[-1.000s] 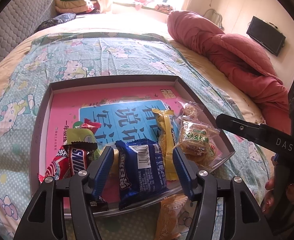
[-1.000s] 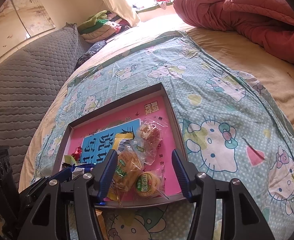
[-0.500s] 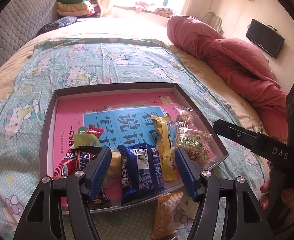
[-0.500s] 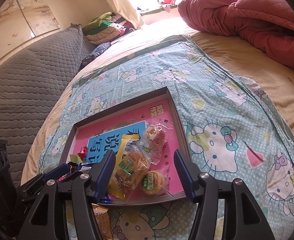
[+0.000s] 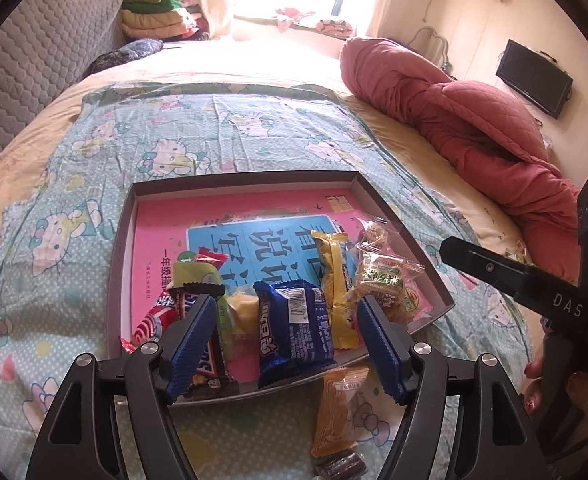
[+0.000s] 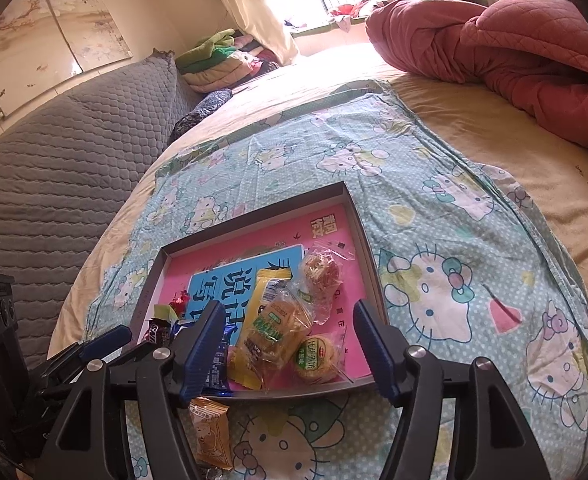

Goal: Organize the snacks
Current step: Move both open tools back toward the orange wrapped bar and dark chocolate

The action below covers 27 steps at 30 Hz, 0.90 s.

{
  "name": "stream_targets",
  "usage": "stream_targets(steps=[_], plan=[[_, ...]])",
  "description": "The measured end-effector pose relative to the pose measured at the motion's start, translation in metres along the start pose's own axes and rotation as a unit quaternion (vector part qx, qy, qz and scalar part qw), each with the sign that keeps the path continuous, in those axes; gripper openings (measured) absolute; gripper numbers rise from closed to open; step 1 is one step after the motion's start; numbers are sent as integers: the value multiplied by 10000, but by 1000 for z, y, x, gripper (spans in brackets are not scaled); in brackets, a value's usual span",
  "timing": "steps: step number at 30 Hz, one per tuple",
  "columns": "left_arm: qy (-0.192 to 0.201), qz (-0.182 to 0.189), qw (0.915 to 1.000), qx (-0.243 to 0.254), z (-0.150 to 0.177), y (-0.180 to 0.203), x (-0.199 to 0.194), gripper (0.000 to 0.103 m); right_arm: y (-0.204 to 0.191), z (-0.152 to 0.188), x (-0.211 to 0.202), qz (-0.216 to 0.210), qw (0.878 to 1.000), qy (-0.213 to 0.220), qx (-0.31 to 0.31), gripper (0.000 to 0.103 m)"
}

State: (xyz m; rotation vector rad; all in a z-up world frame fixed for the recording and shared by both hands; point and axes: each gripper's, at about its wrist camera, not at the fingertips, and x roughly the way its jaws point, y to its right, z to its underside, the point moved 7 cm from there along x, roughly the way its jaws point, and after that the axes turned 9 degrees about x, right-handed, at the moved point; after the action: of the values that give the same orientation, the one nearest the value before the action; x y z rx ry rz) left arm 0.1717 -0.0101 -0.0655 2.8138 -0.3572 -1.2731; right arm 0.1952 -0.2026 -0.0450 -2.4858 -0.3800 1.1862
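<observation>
A shallow grey box (image 5: pixel 238 179) with a pink and blue printed floor lies on the bed; it also shows in the right wrist view (image 6: pixel 254 218). Inside it lie several snacks: a blue packet (image 5: pixel 292 330), a yellow packet (image 5: pixel 335 276), clear-wrapped cakes (image 5: pixel 385 280) and a Snickers bar (image 5: pixel 192 304). An orange packet (image 5: pixel 339 410) and a small dark sweet (image 5: pixel 339 468) lie on the sheet outside the box's near edge. My left gripper (image 5: pixel 288 348) is open and empty above the blue packet. My right gripper (image 6: pixel 288 350) is open and empty above the cakes (image 6: pixel 278 334).
The box rests on a Hello Kitty sheet (image 5: pixel 174 136). A red quilt (image 5: pixel 473 132) is bunched at the right. A grey padded headboard (image 6: pixel 54 152) and folded blankets (image 5: pixel 156 12) are at the far left. The right gripper's body (image 5: pixel 533 296) stands to the right of the box.
Both grippers have pulled back and risen from the box, still open. The orange packet and the dark sweet outside the near edge have come into fuller view.
</observation>
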Motion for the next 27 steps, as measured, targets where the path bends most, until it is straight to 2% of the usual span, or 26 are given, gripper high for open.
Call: stream_targets(steps=[7, 27], plan=[[30, -87, 10000, 18, 2, -2, -11, 75, -5, 5, -7, -60, 10000, -6, -78, 71], [7, -135, 9999, -9, 13, -3, -35, 75, -21, 24, -30, -178, 9990, -21, -409, 74]])
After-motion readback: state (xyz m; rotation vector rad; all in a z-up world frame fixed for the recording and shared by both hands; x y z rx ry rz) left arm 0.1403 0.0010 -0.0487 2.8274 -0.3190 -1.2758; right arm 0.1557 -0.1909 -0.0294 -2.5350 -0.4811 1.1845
